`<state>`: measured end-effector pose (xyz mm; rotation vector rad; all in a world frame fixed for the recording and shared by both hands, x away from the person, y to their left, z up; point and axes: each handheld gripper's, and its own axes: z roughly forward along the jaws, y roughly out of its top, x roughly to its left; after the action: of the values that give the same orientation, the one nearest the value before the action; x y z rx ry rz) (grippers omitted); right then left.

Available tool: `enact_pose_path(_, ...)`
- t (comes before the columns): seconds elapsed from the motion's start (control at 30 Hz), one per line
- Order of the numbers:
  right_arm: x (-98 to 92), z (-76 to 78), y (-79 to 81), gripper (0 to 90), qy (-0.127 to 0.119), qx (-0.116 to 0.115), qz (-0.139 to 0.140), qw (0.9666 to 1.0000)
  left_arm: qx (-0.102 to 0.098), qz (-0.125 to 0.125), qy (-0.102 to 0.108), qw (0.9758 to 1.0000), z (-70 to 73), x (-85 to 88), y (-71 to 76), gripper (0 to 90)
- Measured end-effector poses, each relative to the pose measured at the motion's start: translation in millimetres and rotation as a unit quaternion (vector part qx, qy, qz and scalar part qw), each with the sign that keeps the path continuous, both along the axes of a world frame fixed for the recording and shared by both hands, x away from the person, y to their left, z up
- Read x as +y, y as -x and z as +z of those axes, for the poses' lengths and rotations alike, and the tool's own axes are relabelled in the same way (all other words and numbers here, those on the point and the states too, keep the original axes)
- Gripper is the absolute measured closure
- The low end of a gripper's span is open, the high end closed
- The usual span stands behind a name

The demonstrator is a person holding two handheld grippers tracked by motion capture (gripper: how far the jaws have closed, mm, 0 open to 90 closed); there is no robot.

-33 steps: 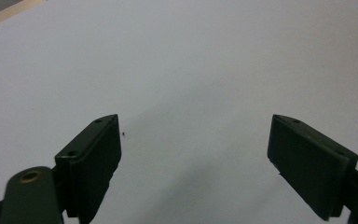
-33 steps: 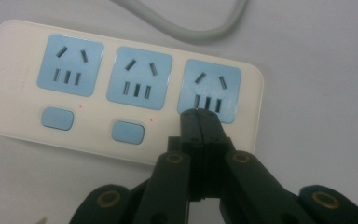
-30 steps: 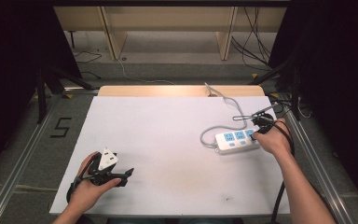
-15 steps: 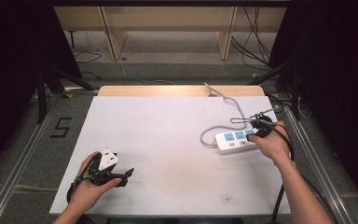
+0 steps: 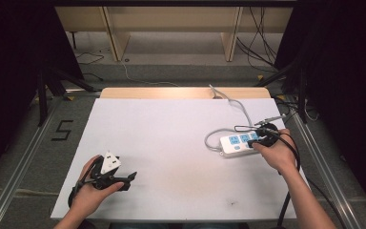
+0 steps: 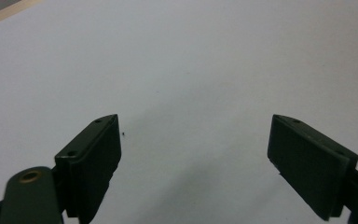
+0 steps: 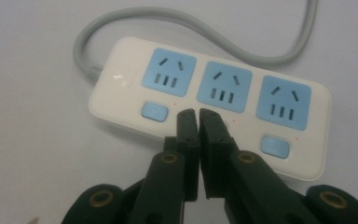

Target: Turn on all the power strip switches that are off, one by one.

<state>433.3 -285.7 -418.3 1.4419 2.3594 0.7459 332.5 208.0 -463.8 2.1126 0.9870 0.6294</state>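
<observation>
**Right gripper closed over the power strip; left gripper held wide open**

The right gripper point(image 7: 198, 112) is seen with its two black jaws drawn almost together, only a thin slit being left between them, and nothing is held between the pads. A slight opening of these jaws has just been under way. The tips are placed over the near edge of a white power strip point(image 7: 121, 79), above the spot between the first blue push-button point(image 7: 154, 111) and the middle socket; whether the strip is actually touched cannot be told. Three blue socket panels point(image 7: 227, 85) are set in a row on the strip, and a second blue button point(image 7: 275, 146) is found near its far end. A small pale mark is seen beside the first socket, but no brand or lettering can be read there. A grey cable point(image 7: 242, 51) is led from the strip's end and curved round behind it.

In the high view the right gripper point(image 5: 263, 138) is held at the right end of the power strip point(image 5: 236, 143), which lies on the right side of the white table point(image 5: 171, 138). The left gripper point(image 5: 124, 180) is kept low near the front left corner; its jaws are spread wide over the bare surface, as shown in the left gripper view point(image 6: 193, 149). On the floor to the left, a black "5" point(image 5: 63, 130) can be read.
</observation>
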Motion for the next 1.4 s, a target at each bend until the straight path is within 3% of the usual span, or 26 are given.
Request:
enact_pose_path(0.57, 9.8, -7.5, 24.8, 72.2, -0.033, -0.042, 0.045, 0.9975, 0.002, 0.001, 0.0, 1.0, -0.5, 0.3, -0.3, 17.3)
enact_pose_path(0.97, 17.4, -14.0, 44.3, 55.0, -0.081, -0.093, 0.076, 0.9895, 0.003, 0.002, 0.0, 1.0, -1.1, -0.5, 0.1, 17.3)
enact_pose_path(1.4, 25.1, -29.2, 65.6, 41.6, -0.098, -0.126, 0.112, 0.9807, 0.004, 0.002, -0.002, 1.0, -1.9, -0.7, 0.1, 17.3)
